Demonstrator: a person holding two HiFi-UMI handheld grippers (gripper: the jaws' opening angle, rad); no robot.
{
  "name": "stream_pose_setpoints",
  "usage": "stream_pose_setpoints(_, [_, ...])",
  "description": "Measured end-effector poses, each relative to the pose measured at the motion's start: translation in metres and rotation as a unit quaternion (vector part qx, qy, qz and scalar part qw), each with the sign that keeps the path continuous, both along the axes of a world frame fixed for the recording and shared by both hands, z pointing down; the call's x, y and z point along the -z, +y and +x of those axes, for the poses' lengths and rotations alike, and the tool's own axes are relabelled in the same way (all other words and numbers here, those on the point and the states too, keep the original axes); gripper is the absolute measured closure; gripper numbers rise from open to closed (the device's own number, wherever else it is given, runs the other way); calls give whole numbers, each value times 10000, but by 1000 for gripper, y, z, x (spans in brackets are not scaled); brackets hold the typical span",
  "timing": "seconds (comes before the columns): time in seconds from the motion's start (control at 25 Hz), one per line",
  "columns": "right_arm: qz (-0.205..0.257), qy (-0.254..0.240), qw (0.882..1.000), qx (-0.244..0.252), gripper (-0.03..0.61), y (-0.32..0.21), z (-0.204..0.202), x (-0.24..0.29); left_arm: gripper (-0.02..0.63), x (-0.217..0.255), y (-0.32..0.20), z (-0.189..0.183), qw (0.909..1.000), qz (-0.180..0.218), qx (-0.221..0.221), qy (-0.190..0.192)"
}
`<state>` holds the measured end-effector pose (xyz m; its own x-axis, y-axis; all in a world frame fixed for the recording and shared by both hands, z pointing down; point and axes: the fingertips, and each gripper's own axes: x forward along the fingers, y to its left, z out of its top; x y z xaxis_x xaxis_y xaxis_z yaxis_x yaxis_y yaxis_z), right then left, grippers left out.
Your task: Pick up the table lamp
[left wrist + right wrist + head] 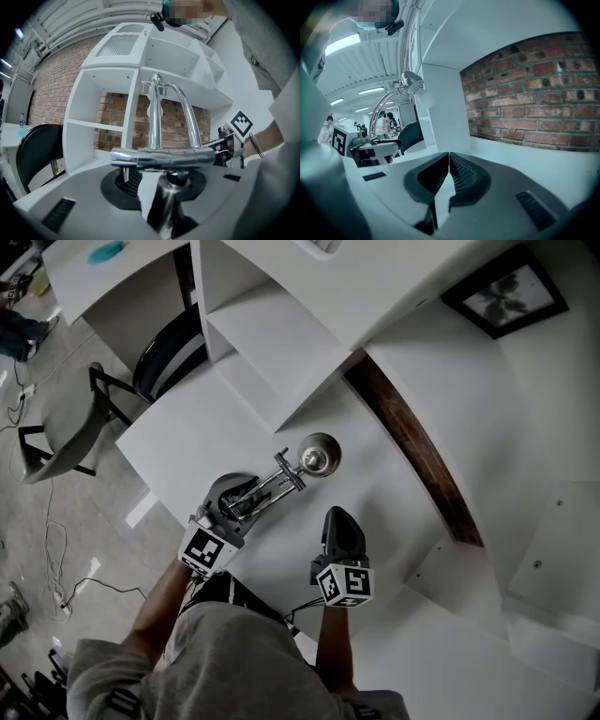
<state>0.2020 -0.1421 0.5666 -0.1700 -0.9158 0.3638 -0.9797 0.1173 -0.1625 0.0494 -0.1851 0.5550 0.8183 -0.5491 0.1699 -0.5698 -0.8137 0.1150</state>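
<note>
Closest to the camera, a grey sleeve [216, 662] leads out to both hands above the white counter [394, 488]. The left tool [242, 505] is clenched on the table lamp [319, 455]. The left gripper view shows the lamp's chrome post caught between the jaws, just under a horizontal chrome crossbar [161, 157]. The lamp is near the counter's front edge, on the person's left. Its two chrome arms climb away from the tool to the round metal shade, which sits just past the jaws. To the right, apart from the lamp, the right tool [339, 526] points across the counter, its jaws pressed together on nothing. Beyond the lamp stands a white shelf unit [272, 352], with a black chair [164, 352] beside it. A brick wall [534, 93] runs along the counter's far right edge, and a framed picture [506, 296] lies beyond it.
</note>
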Motion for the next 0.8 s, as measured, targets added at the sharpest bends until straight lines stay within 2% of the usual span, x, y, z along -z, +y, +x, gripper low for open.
stream_pose_setpoints(0.6, [-7,-35,10000,74,555,-2,-3,-3,474,-3,1,0,9993,-306,79,201])
stream_pose_setpoints(0.8, [-4,-37,10000,47,555,-2,0,-3,476,-12,5,4,9998,-177,-39,-108])
